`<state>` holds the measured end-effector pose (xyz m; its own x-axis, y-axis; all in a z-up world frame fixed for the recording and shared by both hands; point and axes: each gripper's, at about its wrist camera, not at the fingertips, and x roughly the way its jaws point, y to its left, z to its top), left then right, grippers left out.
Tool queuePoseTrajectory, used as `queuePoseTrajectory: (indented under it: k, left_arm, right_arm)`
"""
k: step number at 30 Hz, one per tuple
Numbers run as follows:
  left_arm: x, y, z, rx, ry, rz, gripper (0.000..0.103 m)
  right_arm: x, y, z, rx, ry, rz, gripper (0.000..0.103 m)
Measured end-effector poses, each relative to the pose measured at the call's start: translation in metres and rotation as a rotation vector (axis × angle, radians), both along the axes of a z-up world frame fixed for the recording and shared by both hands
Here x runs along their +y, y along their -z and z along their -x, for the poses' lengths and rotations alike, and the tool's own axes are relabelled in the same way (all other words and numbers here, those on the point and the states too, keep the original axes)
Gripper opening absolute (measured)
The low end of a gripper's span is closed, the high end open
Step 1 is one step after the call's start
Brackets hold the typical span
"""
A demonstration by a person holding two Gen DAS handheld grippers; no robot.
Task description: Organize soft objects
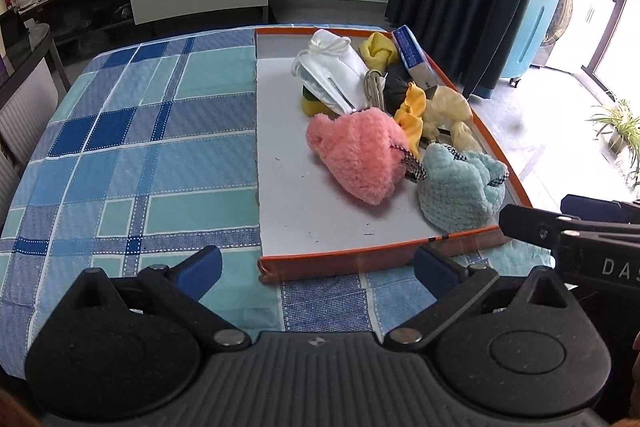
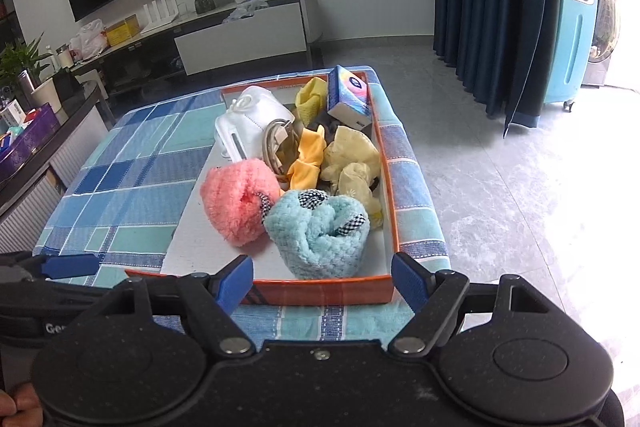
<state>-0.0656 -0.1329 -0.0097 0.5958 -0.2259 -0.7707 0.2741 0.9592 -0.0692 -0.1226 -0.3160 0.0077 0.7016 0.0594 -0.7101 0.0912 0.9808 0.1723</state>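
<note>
Here the left gripper [image 1: 318,267] hovers empty, jaws spread; the pink pouch [image 1: 360,157] and blue pouch [image 2: 320,235] lie in the orange tray [image 2: 320,289]. The right gripper [image 2: 322,285], also spread wide, should probably descend squarely over the blue pouch, clearing the rim.

Ahead of the wide-spread right gripper [image 2: 322,281]: orange-rimmed shallow box [image 2: 320,285] with white floor. Closest, just beyond the fingertips, a teal fluffy pouch [image 2: 320,235] with checkered trim, slumped open. Touching it to the left, a pink fluffy pouch [image 2: 236,201], lying on its side. Further off, pale yellow crumpled cloth [image 2: 352,159], orange-yellow scrunchie [image 2: 308,155], coiled cable [image 2: 280,139], white mask [image 2: 252,119], and farthest, a tissue pack [image 2: 348,95], tilted against the far rim.
</note>
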Motion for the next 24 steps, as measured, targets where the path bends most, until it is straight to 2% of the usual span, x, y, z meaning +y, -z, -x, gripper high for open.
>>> queuePoseTrajectory:
  k: [15,24]
  left_arm:
    - [0.0039,0.0039,-0.0028,0.010,-0.069,-0.010,0.103]
    - [0.0007,0.0046,-0.0020,0.009,-0.057,-0.024,0.103]
  right_arm:
    - [0.0009,0.0059,-0.0043,0.022,-0.001,0.006,0.090]
    - [0.0014,0.0075,-0.0057,0.030,-0.004,0.006,0.090]
